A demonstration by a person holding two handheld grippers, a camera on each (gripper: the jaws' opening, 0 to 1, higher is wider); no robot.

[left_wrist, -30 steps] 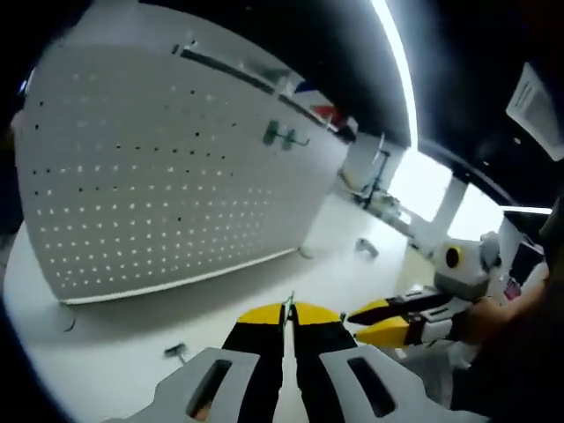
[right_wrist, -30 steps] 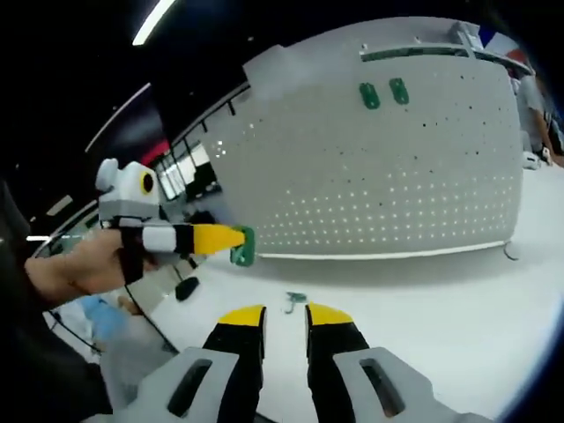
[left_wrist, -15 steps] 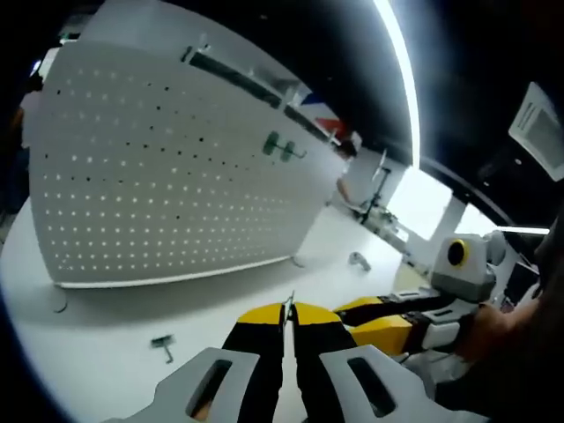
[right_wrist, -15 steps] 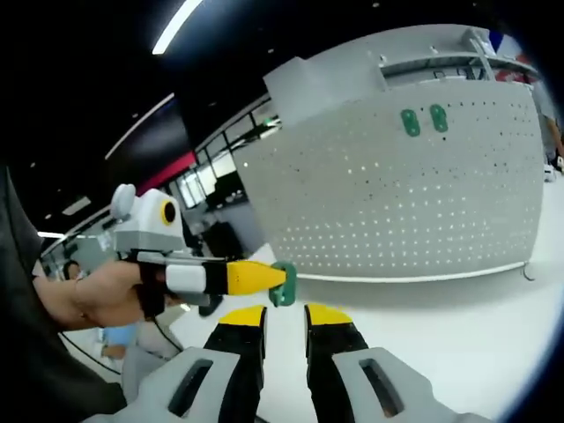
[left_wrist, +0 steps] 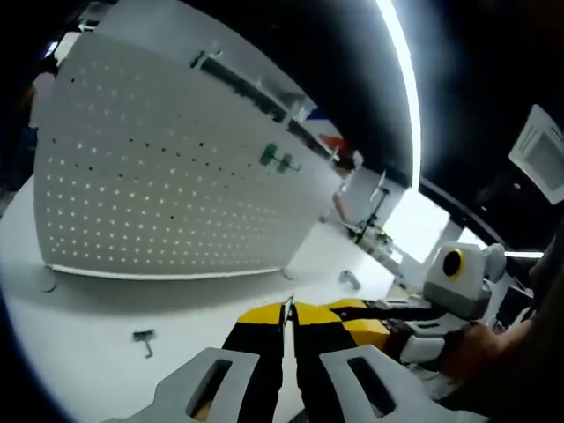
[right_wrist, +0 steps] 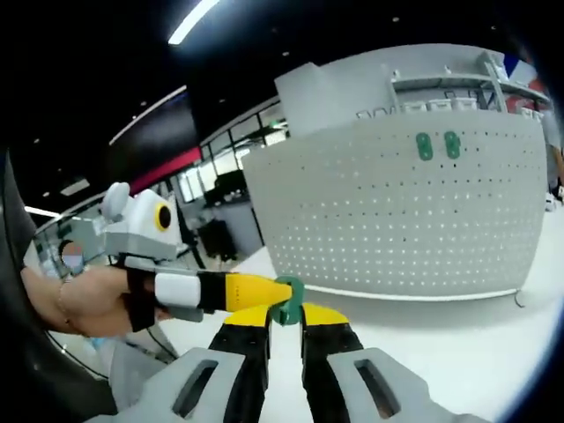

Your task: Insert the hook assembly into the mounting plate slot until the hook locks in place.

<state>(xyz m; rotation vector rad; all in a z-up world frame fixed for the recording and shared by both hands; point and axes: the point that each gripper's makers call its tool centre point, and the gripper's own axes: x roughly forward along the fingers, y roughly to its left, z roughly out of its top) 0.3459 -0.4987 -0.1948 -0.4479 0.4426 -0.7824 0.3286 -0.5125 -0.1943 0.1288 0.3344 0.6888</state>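
Observation:
A white pegboard mounting plate (left_wrist: 159, 194) (right_wrist: 397, 220) stands upright on the white table (left_wrist: 79, 308). Two green hook pieces (left_wrist: 280, 159) (right_wrist: 438, 145) are fixed near its top. My left gripper (left_wrist: 289, 308) is shut on a green hook piece (right_wrist: 288, 298), which shows edge-on as a thin line between its jaws. In the right gripper view the left gripper (right_wrist: 280, 295) reaches in from the left and holds that piece right at my right gripper's (right_wrist: 285, 319) tips. The right jaws stand a little apart. The right gripper (left_wrist: 357, 317) lies just right of the left jaws.
A small loose hook (left_wrist: 143, 337) lies on the table left of the left jaws. Another small part (left_wrist: 350, 279) sits near the board's right end. A hand (right_wrist: 84, 295) holds the left gripper. Shelving and windows lie behind the board.
In the right gripper view, the left gripper has brought the green piece right and down to the right jaws' tips. The right jaws stand slightly closer together. Both cameras have tilted upward.

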